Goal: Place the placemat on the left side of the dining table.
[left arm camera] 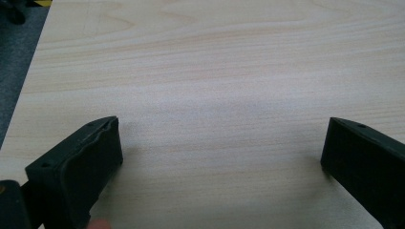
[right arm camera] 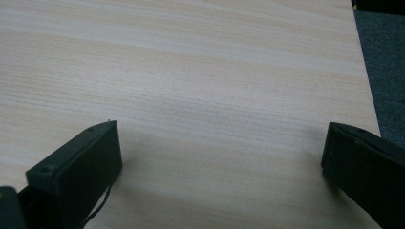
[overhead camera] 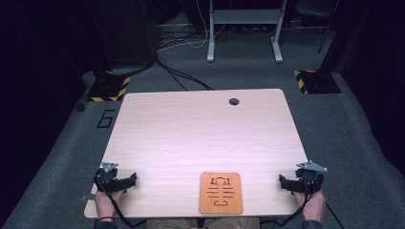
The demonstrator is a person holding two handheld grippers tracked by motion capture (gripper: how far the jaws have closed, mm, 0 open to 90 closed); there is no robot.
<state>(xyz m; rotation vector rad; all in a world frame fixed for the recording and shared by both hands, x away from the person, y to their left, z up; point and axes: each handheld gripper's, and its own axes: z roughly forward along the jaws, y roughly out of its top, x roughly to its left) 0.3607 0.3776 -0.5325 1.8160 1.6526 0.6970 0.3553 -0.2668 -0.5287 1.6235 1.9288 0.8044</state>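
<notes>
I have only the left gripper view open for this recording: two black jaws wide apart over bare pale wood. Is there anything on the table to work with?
Observer: Yes. In the high view an orange-brown board with cut-out shapes lies flat near the table's near edge, about midway between the two tools.
Reviewer: Where is the other tool?
Observer: The right tool sits at the table's right near corner, held in the person's right hand, apart from the board.
Reviewer: Is it open too?
Observer: Yes. In the right gripper view its jaws stand wide apart over bare wood, nothing between them.
Reviewer: And my tool, seen from above?
Observer: The left tool rests at the left near corner, jaws pointing toward the board.
</notes>
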